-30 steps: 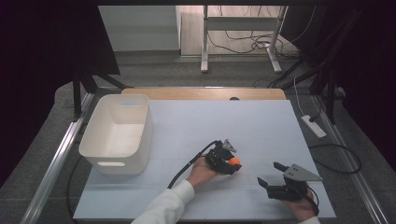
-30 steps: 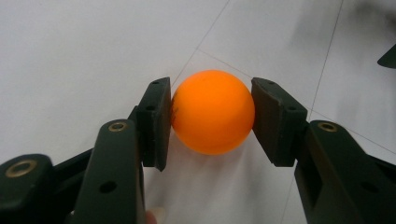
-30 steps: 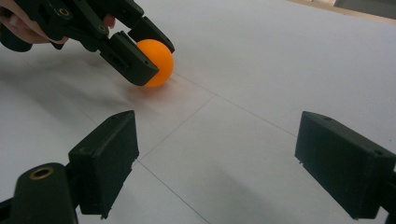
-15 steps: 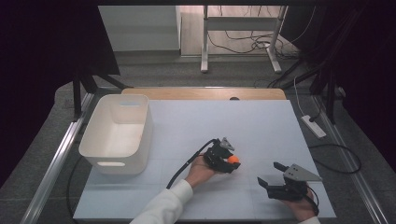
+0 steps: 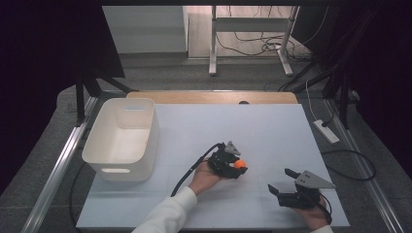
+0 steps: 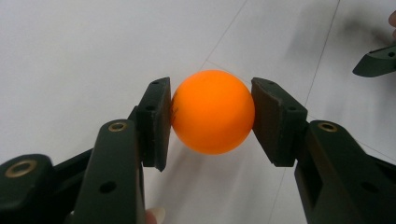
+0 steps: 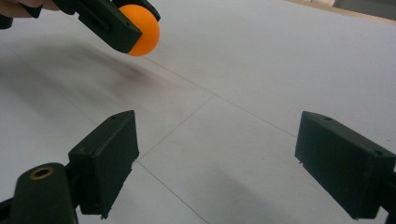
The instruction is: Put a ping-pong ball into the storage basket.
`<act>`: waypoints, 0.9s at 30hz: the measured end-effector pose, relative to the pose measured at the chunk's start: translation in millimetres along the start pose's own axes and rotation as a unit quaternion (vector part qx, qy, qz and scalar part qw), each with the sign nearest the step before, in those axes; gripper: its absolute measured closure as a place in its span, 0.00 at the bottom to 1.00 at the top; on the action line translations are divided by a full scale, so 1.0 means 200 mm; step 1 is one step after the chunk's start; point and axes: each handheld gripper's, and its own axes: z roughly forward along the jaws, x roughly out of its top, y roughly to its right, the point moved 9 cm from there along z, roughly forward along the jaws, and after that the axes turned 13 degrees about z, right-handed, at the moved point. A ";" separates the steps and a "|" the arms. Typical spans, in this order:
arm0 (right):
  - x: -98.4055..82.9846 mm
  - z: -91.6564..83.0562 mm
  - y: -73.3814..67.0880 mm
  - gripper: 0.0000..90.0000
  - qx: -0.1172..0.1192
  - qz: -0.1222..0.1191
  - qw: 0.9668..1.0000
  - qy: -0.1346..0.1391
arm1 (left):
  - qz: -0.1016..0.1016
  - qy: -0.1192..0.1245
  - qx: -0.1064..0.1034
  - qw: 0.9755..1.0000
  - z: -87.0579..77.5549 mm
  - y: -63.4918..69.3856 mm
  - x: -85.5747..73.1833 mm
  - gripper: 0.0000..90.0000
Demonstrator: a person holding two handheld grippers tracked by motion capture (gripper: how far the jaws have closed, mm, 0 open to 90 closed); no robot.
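Left gripper [image 6: 211, 116] clamping orange ping-pong ball [image 6: 212, 112], both pads pressing on its sides; I am holding ball just above white table [image 5: 272, 131], near middle front. Right gripper [image 7: 217, 163] standing wide open, nothing between its jaws, waiting near front right edge. White plastic bin [image 5: 124, 141] sitting far left, well apart from ball.

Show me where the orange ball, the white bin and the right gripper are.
orange ball [image 6: 212, 112], left gripper view, centre of its front face.
white bin [image 5: 145, 141], high view, on its right wall.
right gripper [image 7: 215, 168], right gripper view, midway between its two black jaws.
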 end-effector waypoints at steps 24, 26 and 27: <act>0.00 0.00 0.00 0.15 -0.002 0.001 1.000 0.001 | 0.008 0.020 0.022 1.000 -0.13 -0.01 0.00 0.56; 0.00 0.00 0.00 0.15 -0.001 0.001 1.000 0.000 | 0.007 0.023 0.024 0.999 -0.15 -0.01 0.00 0.56; 0.00 0.00 0.00 0.15 -0.001 0.000 1.000 0.000 | 0.006 0.025 0.025 0.999 -0.16 -0.01 0.00 0.56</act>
